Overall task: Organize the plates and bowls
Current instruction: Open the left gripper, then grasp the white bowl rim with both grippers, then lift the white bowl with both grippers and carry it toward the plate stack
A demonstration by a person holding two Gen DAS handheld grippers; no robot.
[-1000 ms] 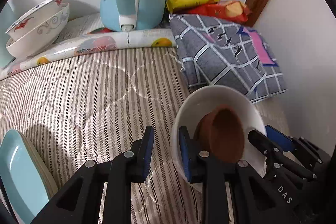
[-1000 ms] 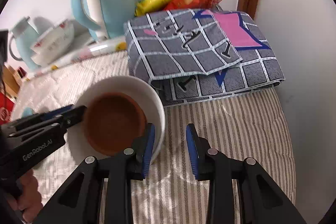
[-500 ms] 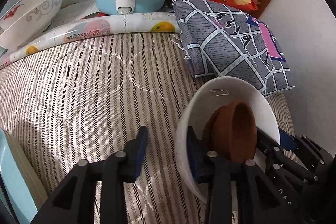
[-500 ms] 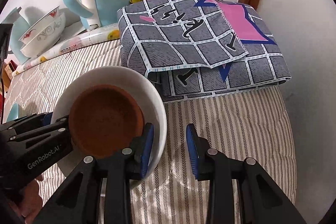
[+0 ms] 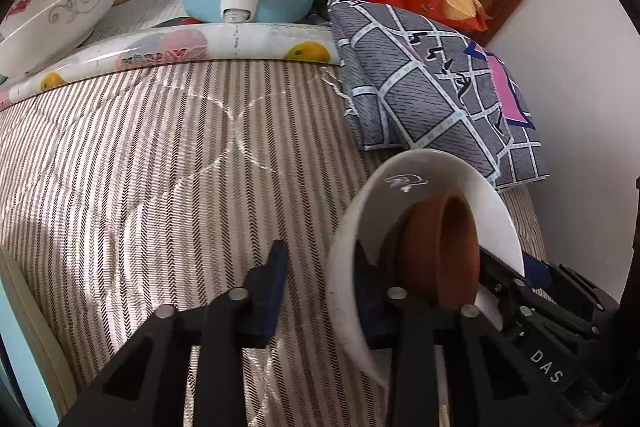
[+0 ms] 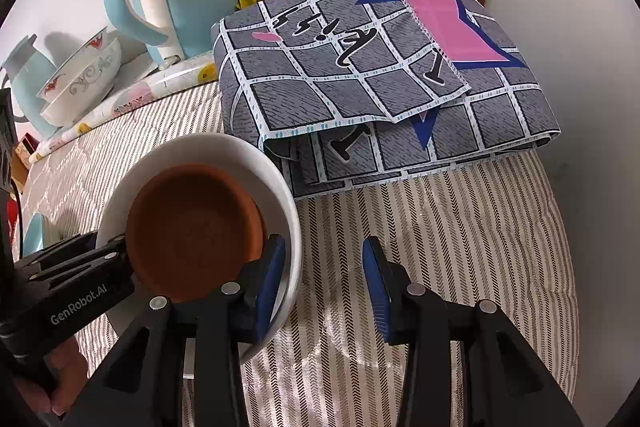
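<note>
Glossy white bowl (image 6: 286, 187), matte terracotta saucer (image 6: 196, 227) nested, striped quilt (image 5: 160, 167)

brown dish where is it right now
The brown dish sits inside the white bowl, lower left in the right wrist view, just in front of the folded grey cloth.

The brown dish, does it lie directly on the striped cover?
No, the brown dish sits inside the white bowl, which is between it and the striped cover.
</note>
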